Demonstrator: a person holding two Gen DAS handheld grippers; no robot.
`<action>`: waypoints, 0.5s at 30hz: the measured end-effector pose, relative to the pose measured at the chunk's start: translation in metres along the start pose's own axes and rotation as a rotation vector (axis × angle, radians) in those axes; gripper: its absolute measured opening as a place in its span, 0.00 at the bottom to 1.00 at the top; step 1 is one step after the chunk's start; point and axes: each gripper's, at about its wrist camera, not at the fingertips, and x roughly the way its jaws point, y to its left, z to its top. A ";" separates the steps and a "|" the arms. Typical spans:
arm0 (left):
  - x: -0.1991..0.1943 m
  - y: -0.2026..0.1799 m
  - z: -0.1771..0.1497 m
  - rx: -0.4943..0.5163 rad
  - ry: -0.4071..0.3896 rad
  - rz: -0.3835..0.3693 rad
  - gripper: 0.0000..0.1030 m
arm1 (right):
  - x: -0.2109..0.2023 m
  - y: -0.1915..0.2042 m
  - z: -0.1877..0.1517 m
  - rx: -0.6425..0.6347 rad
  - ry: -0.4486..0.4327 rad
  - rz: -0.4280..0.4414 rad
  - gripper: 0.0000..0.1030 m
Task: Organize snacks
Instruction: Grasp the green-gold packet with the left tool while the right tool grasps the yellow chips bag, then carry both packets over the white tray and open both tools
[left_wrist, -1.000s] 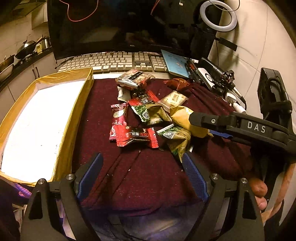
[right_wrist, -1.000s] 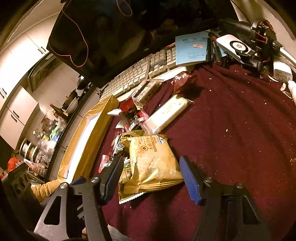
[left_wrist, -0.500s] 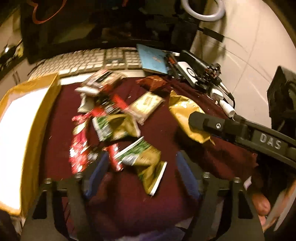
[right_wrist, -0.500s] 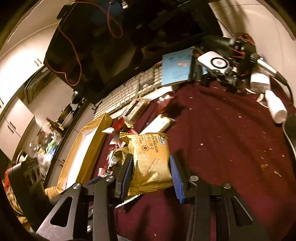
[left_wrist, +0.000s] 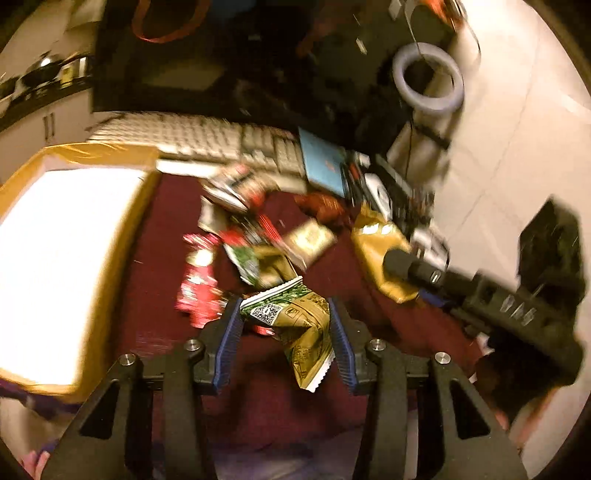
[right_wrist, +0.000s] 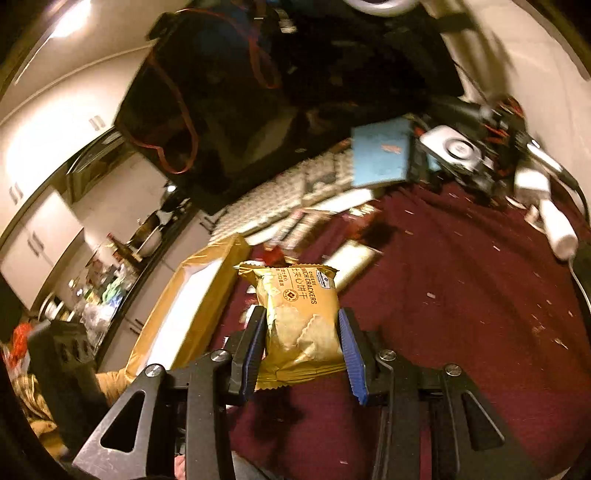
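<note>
We have a snack in each gripper. In the right wrist view, the right gripper (right_wrist: 302, 345) sits clamped on the gold cracker packet (right_wrist: 295, 317) at lower centre, both blue pads pressed into its sides, the packet's long axis running up the frame, away from the jaws and clear of the maroon cloth (right_wrist: 461, 295). In the left wrist view, the left gripper (left_wrist: 286, 341) has the green-and-gold packet (left_wrist: 295, 325) between its jaws, which are closing on it; the pads meet its crumpled edges, and it hangs slantwise, its serrated end drooping to lower right. The remaining snacks (left_wrist: 236, 258) lie heaped on the cloth at centre frame. What the coming move turns on, we judge, is the yellow-walled tray (left_wrist: 55, 258): it fills the left of the left view, just beside that gripper, while in the right view it lies to the upper left of the cracker packet, past the packet's far corner (so the left hand looks nearer). Both loads would travel leftward, the left one the shorter way.
</note>
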 end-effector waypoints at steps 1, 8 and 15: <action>-0.007 0.009 0.002 -0.022 -0.017 0.005 0.43 | 0.004 0.011 0.002 -0.028 -0.001 0.015 0.39; -0.055 0.096 0.015 -0.196 -0.104 0.188 0.43 | 0.042 0.092 -0.015 -0.216 0.061 0.108 0.39; -0.067 0.165 0.001 -0.299 -0.102 0.332 0.43 | 0.112 0.170 -0.031 -0.390 0.188 0.130 0.39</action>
